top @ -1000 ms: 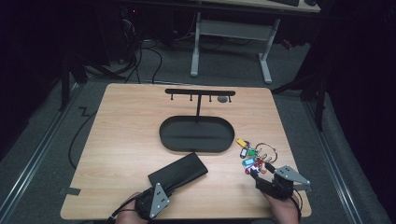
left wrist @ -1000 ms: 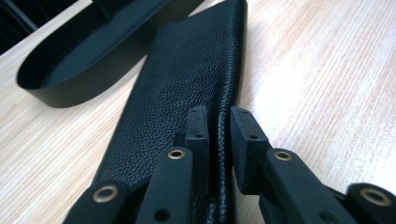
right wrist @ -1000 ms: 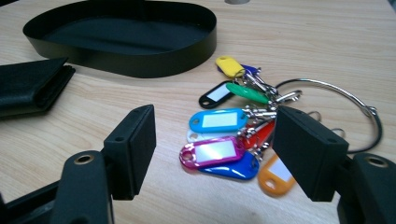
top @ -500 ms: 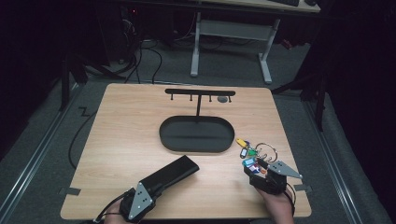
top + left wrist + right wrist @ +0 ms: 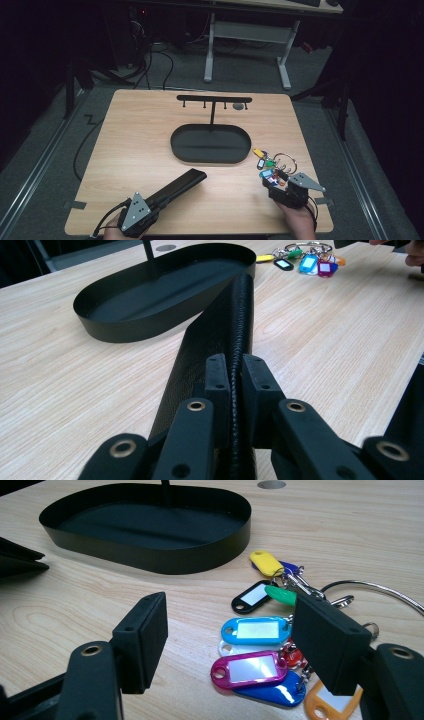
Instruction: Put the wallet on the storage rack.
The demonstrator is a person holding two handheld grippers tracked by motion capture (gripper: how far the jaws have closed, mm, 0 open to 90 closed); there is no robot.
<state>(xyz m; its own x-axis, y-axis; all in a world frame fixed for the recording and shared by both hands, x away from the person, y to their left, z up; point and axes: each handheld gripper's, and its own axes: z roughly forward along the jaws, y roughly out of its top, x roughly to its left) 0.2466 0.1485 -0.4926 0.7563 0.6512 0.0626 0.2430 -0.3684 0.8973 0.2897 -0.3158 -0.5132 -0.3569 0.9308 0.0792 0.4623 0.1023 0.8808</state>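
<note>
A long black leather wallet (image 5: 179, 185) lies at the front left of the table, pointing toward the black oval tray (image 5: 176, 146). My left gripper (image 5: 158, 200) is shut on the wallet's near end. In the left gripper view my left gripper (image 5: 234, 376) has just been closing, and its pads pinch the stitched edge of the wallet (image 5: 220, 335), which stands on edge. At the front right, my right gripper (image 5: 270, 182) stands open over a bunch of coloured key tags (image 5: 269, 168). The right gripper view shows the right gripper (image 5: 235, 630) with its jaws wide apart on either side of the key tags (image 5: 256, 629), not touching them.
The tray (image 5: 150, 556) carries an upright post with a hook bar (image 5: 214, 98) across its top. A wire key ring (image 5: 285, 159) lies beside the tags. The table's front edge is just below both hands. Desk legs and cables stand on the floor beyond.
My left hand has drawn back to the left along the front edge, taking the wallet with it. The right gripper has hardly moved.
</note>
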